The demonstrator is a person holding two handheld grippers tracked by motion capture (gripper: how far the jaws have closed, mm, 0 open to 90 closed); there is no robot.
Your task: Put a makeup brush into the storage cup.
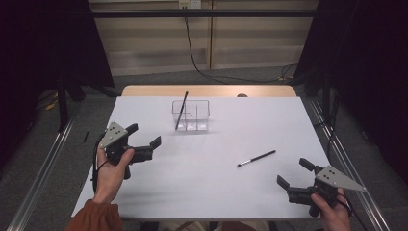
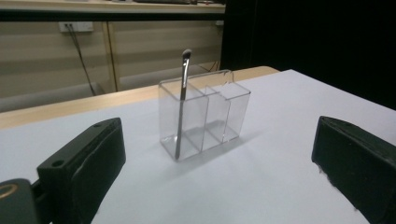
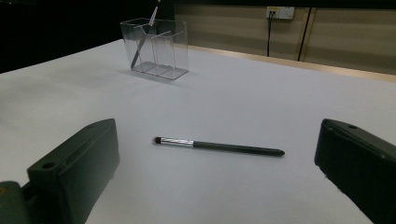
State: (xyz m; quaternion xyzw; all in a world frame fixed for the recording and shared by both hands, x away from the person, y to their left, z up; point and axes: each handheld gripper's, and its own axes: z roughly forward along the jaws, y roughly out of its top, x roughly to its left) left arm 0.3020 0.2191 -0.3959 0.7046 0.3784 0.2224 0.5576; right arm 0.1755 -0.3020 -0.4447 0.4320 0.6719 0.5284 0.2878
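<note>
Right gripper [image 1: 294,174], jaws spread and empty, is being lined up on brush [image 3: 219,146]; pinching mid-handle, square across, is being advised.

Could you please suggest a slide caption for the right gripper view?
Open right gripper facing a makeup brush lying on the white table, clear organizer behind.

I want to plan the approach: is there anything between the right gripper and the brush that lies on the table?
No. In the right gripper view, bare white table lies between the open right gripper and the lying brush.
</note>
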